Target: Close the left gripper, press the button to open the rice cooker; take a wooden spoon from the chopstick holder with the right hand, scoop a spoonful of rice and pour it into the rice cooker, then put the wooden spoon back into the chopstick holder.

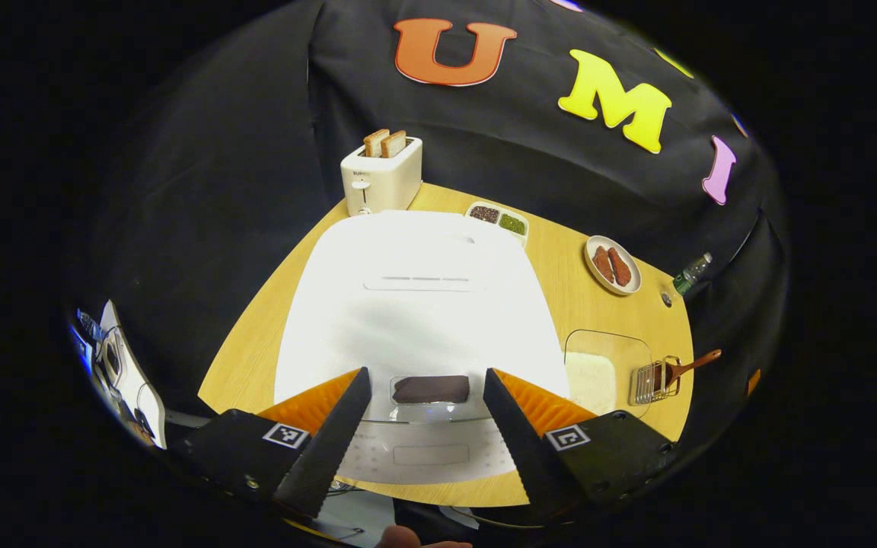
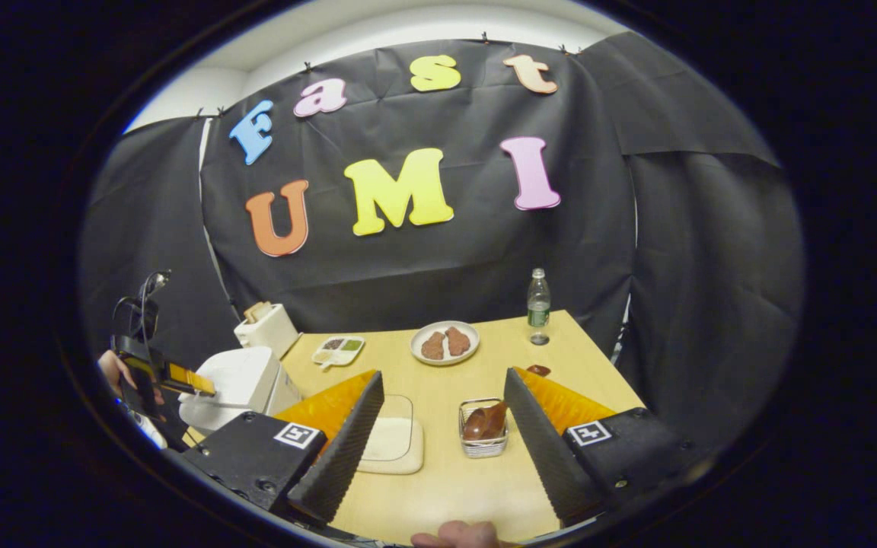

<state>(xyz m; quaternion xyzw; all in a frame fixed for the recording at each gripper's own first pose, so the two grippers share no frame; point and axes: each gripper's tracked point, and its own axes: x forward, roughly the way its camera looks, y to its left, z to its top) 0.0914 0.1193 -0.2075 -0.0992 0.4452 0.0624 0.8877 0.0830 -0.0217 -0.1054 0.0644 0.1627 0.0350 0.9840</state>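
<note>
The wooden table (image 2: 560,342) carries the white rice cooker (image 1: 416,304) at its left edge, lid down. It looks heavy and rigid; I judge a firm press on its front button (image 1: 431,389) is needed. The left gripper (image 1: 427,411) hangs over that button, jaws wide apart. The chopstick holder (image 2: 483,428), near the front edge, holds the wooden spoon (image 2: 484,421): light, stiff, best gripped on the handle. The right gripper (image 2: 444,426) is wide open above it.

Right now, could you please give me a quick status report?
Left gripper open above the rice cooker, lid shut. Right gripper open, empty. Wooden spoon in its holder. Nothing in the way.
</note>
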